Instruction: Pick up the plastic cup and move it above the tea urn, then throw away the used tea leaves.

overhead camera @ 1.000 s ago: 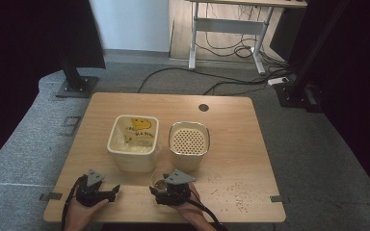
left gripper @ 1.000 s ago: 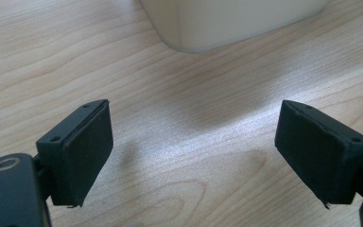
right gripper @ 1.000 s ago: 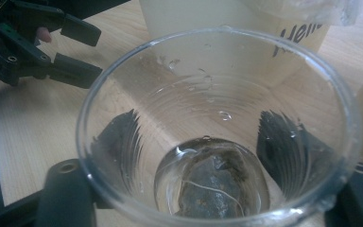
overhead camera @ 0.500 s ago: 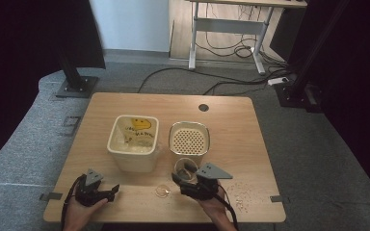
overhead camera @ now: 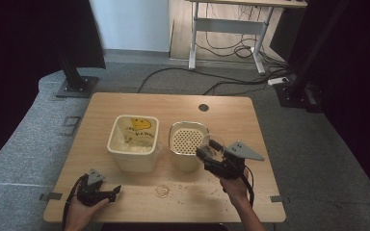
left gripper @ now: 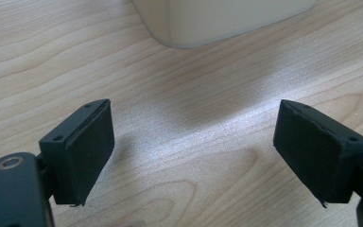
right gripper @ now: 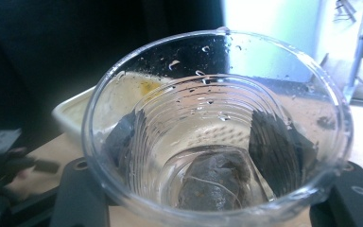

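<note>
The right claw (overhead camera: 211, 150) is clamped on a clear cup (right gripper: 217, 127) holding a tea bag (right gripper: 212, 182), beside the strainer tub (overhead camera: 188, 142). Likely next: tip it in. The left claw (left gripper: 194, 151) rests apart on the surface (overhead camera: 139, 103).

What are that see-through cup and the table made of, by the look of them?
The cup in the right claw looks like thin clear plastic: transparent, ridged walls, droplets clinging inside, a tea bag at its bottom. The table looks like pale wood or a wood-look laminate: grain lines and a soft sheen.
</note>
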The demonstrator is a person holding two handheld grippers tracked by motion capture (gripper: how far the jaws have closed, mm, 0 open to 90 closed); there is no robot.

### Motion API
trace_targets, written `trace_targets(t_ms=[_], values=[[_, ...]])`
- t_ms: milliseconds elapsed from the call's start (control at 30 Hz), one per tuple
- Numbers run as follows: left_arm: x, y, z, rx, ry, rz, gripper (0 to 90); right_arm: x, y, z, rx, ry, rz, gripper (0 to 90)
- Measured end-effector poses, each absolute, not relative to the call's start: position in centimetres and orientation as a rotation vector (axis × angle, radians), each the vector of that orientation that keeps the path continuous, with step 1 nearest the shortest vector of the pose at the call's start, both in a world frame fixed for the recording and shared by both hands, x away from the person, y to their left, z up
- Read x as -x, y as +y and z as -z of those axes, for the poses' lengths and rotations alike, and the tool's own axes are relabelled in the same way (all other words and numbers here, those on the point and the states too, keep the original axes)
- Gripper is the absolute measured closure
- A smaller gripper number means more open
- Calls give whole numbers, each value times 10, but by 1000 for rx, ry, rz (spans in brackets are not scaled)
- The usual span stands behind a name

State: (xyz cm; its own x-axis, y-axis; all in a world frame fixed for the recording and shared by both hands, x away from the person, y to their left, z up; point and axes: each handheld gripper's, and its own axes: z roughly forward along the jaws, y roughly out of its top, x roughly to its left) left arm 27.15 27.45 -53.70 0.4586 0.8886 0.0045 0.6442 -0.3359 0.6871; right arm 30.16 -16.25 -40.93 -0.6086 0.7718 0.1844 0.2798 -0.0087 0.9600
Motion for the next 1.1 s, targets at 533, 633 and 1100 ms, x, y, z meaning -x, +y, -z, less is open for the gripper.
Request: trace_targets(t_ms=[533, 633, 1100], values=[[-272, 275, 539, -2116, 1269, -493, 135, -371, -161, 398, -1146, 1869, -1565, 386], [-272, 275, 540, -2113, 1275, -492, 136, -379, -158, 395, -1143, 1865, -1544, 388], [-272, 275, 540, -2121, 1276, -490, 137, -388, -150, 376, -1049, 1863, -1409, 389]])
